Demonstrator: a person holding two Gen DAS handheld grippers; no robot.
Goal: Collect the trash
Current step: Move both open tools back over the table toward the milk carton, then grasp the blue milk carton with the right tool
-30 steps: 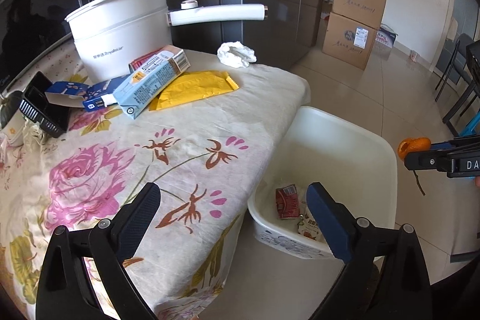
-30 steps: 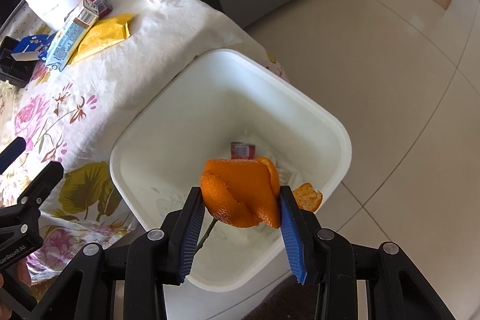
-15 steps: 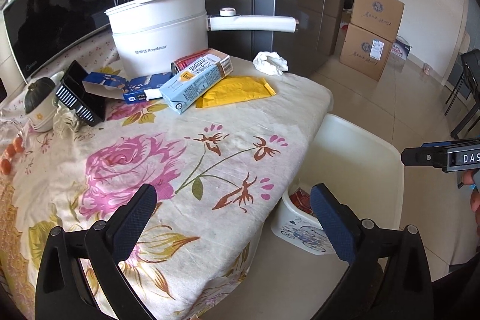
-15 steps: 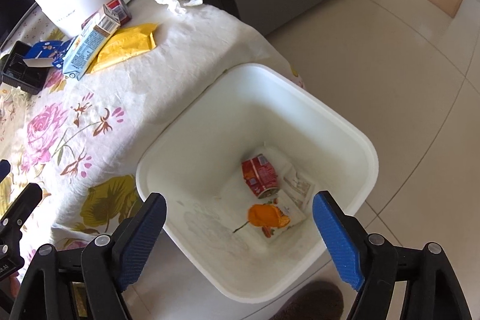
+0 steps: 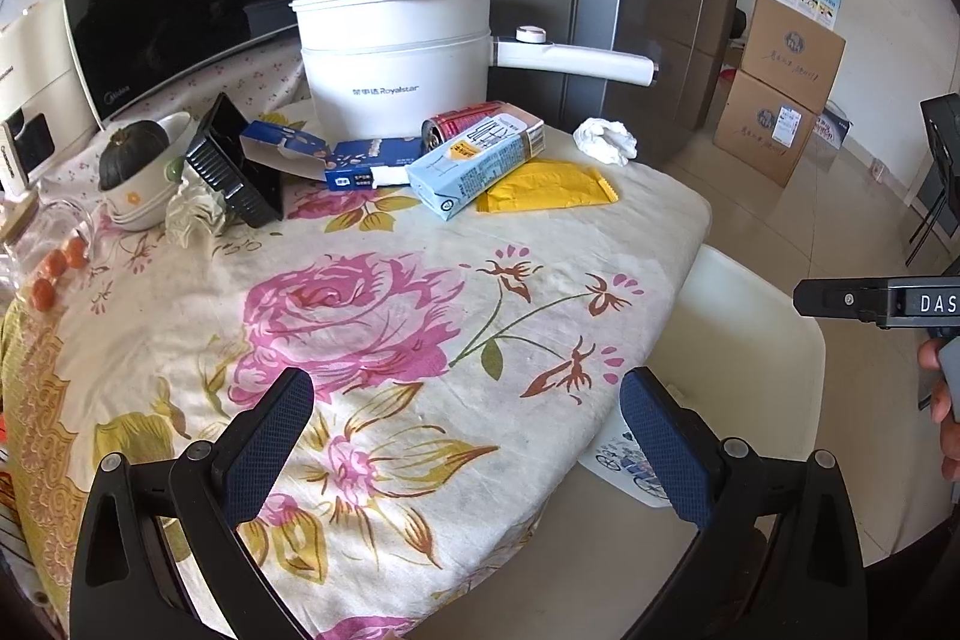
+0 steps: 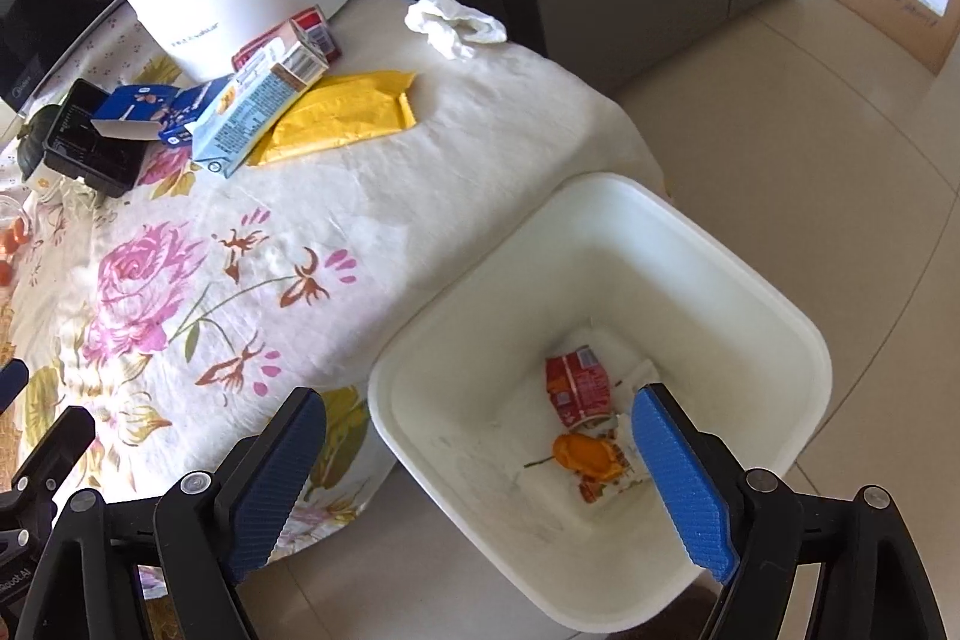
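While the orange peel [image 6: 585, 454] lies in the white bin [image 6: 774, 304], the right gripper [image 6: 480, 478] has just opened empty; left gripper [image 5: 468, 448] fingers gape too.

Bright daylight fills both views, and glare washes out the bin's [image 6: 606, 244] pale inside at lower right. Fisheye bending curves lines near the black corners. The microwave [image 5: 198, 4] door at upper left reflects dimly; focus is sharp throughout.

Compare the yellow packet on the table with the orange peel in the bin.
The yellow packet lies flat on the tablecloth; the orange peel lies curled at the bottom of the white bin. The packet is partly under the blue carton; the peel rests on wrappers. Neither is held.
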